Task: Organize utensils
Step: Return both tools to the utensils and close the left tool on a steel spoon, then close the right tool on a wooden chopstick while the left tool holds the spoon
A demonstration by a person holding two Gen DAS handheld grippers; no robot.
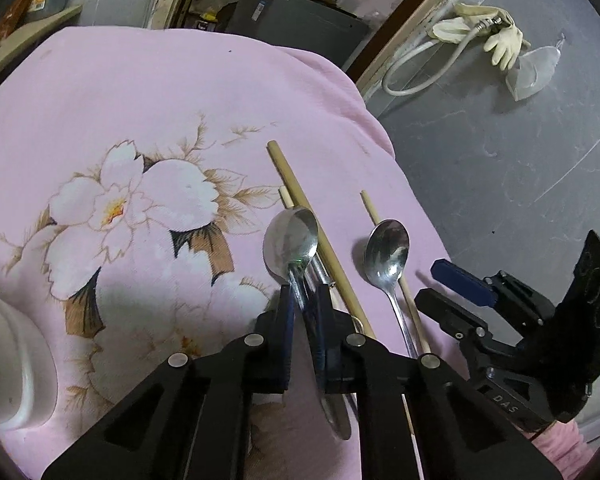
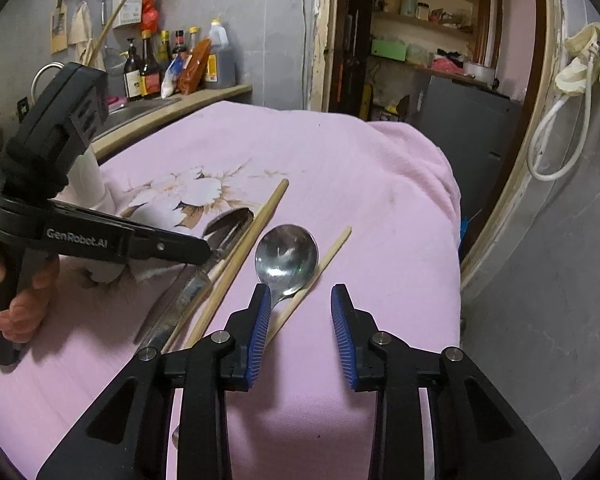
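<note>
My left gripper (image 1: 303, 294) is shut on the handle of a steel spoon (image 1: 292, 242), whose bowl points away over the pink flowered cloth (image 1: 140, 92). A thick wooden chopstick (image 1: 300, 196) lies just right of it, with a thinner one half hidden beneath. A second steel spoon (image 1: 386, 248) lies further right on a thin chopstick (image 1: 370, 208). My right gripper (image 2: 300, 300) is open, low over the cloth, its left pad beside the second spoon (image 2: 286, 254) and its chopstick (image 2: 332, 250). The left gripper (image 2: 204, 250) shows there, shut on the first spoon (image 2: 230, 222).
A white container (image 1: 4, 364) stands at the left edge of the cloth. The cloth drops off at the right to a grey floor (image 1: 500, 160). A counter with several bottles (image 2: 168, 64) stands at the back left, shelves behind the table.
</note>
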